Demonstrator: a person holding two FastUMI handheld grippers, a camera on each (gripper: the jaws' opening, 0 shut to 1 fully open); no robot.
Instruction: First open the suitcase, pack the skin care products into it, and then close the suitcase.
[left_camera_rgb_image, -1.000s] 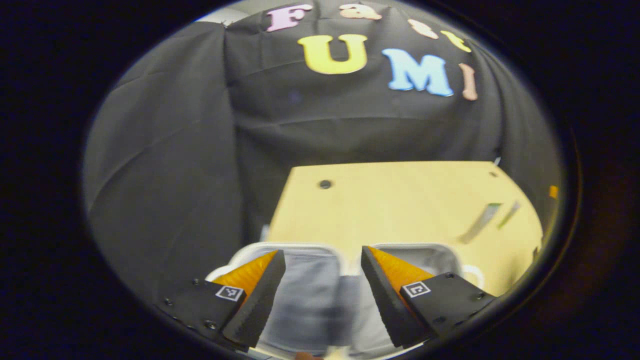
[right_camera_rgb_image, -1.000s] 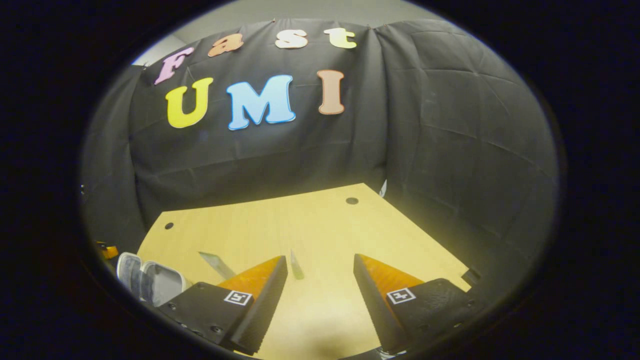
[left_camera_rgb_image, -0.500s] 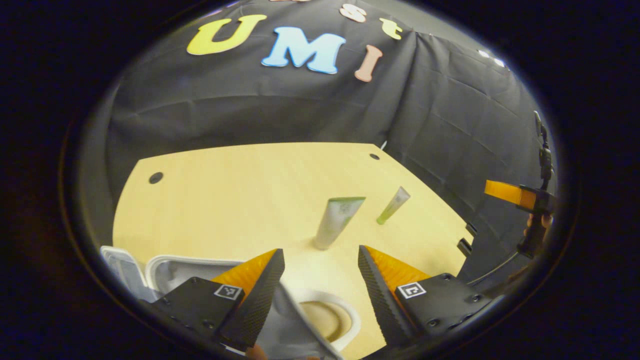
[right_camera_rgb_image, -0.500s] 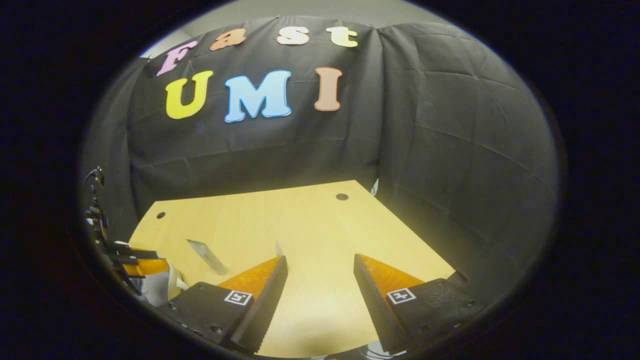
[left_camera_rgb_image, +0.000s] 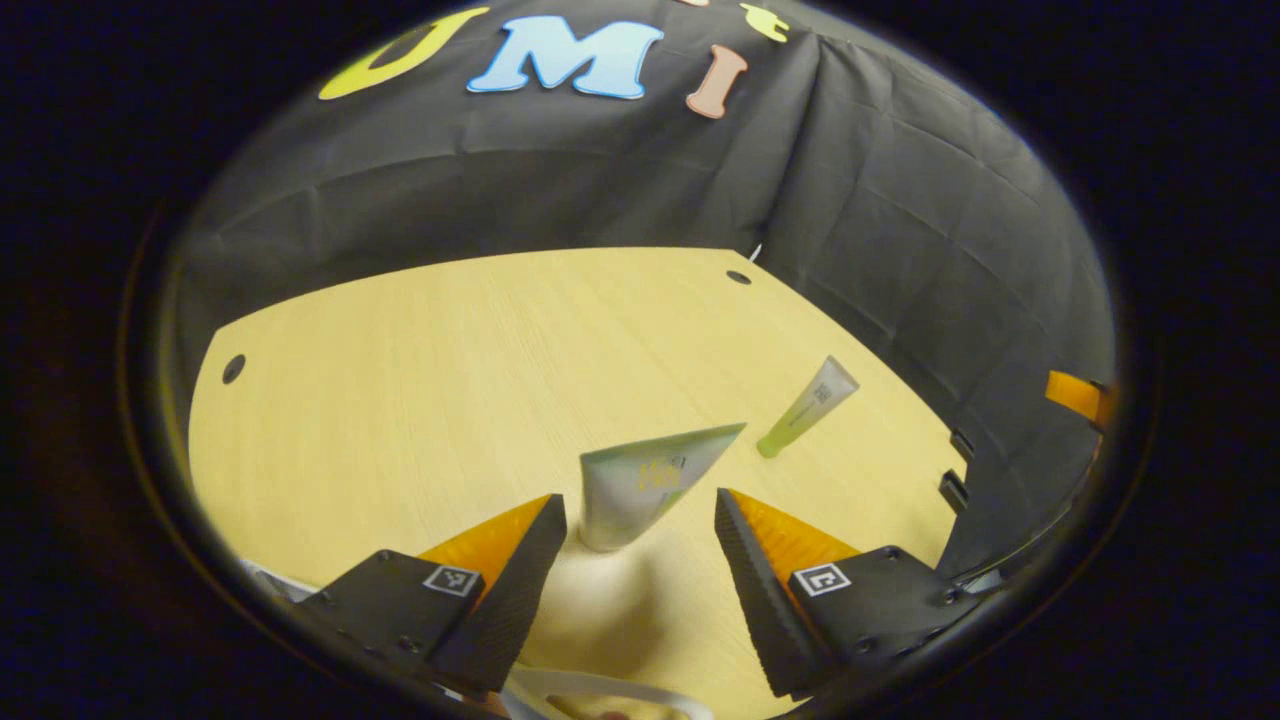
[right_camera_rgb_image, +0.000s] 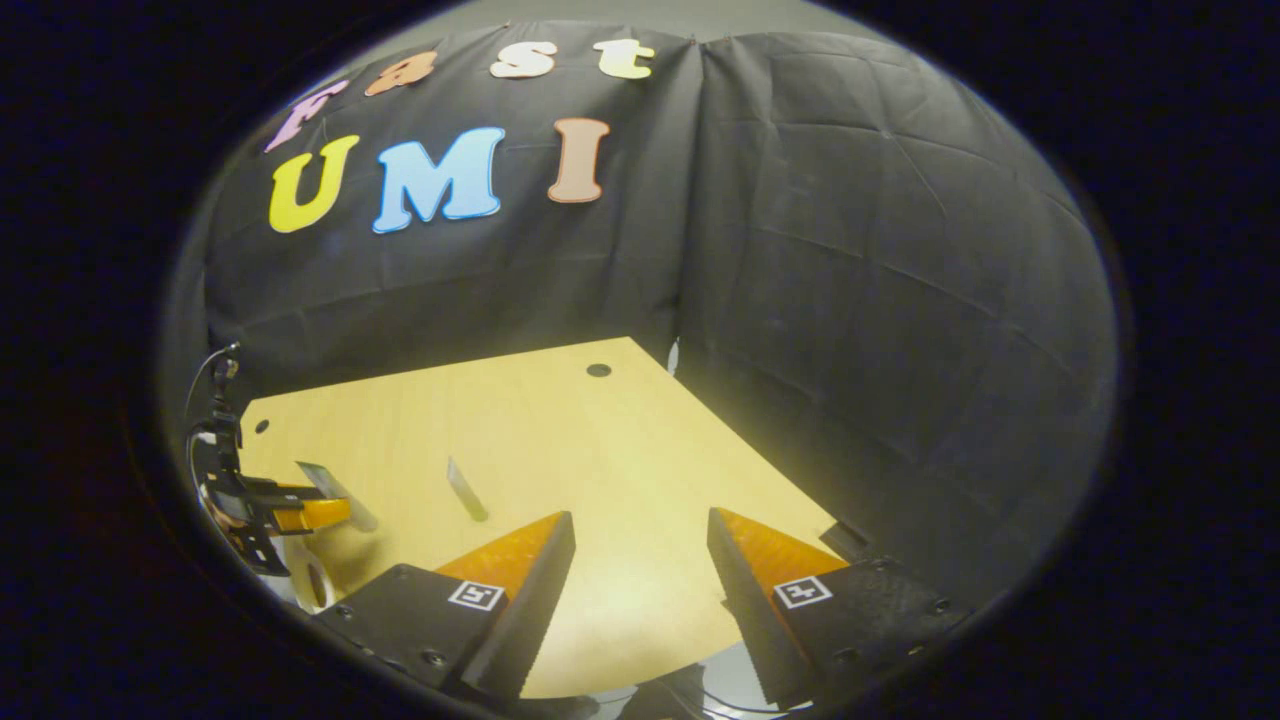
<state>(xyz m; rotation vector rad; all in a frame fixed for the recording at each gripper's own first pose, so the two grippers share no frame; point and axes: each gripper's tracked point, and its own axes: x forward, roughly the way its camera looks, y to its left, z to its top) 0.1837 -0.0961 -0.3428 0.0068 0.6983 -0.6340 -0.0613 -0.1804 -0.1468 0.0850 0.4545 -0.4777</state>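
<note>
Since I'm lining up the tube (left_camera_rgb_image: 650, 482) at 12 o'clock, left claw (left_camera_rgb_image: 635, 525) gapes wide, holding nothing.

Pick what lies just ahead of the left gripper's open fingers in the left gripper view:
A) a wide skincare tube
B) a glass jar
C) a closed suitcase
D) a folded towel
A: in the left gripper view the wide tube lies on the wooden table just beyond the gap of the open left gripper, untouched by either finger, with a slimmer green tube farther off to the right.
</note>
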